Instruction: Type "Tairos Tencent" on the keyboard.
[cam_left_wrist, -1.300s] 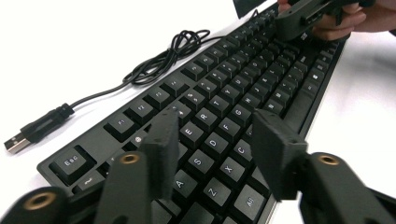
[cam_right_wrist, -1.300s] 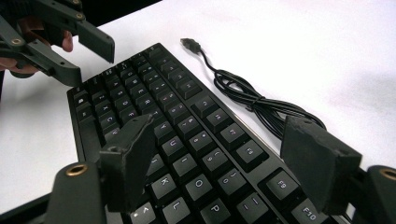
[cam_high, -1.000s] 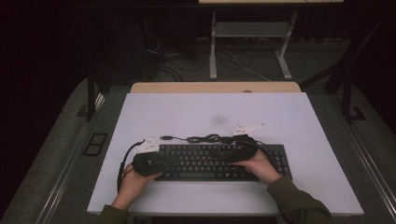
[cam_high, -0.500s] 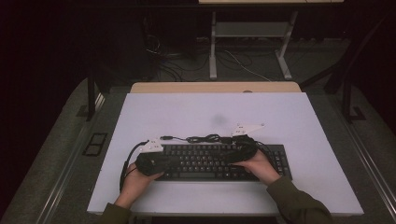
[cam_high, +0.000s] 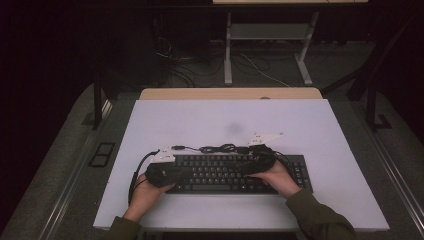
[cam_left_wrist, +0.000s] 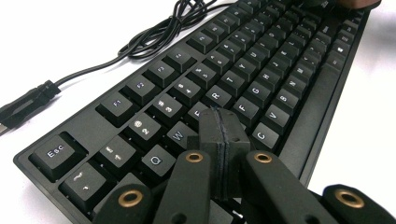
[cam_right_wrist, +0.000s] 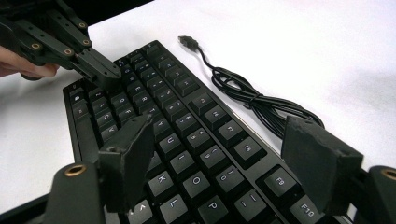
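At the left, the left claw (cam_high: 182, 172) has its jaws pressed flat together, gripping nothing, its joined tip down among the letter keys near the left end of the keyboard (cam_high: 220, 172). It looks like key pressing with the closed tip. To do that well, I'd keep the jaws shut so they act as one blunt finger, come down square on a single keycap rather than on the gap between two, and press lightly so the board does not slide on the white table (cam_high: 310, 130).

The keyboard lies flat at the near middle of the table, its long axis running left to right, the space bar row on the near side and the function row on the far side. Its cable (cam_high: 220, 148) is bunched just beyond the far edge, with the plug (cam_high: 178, 148) lying loose toward the left.

At the right, the right claw (cam_high: 250, 165) hovers over the right-hand letter keys with its jaws wide apart, holding nothing.
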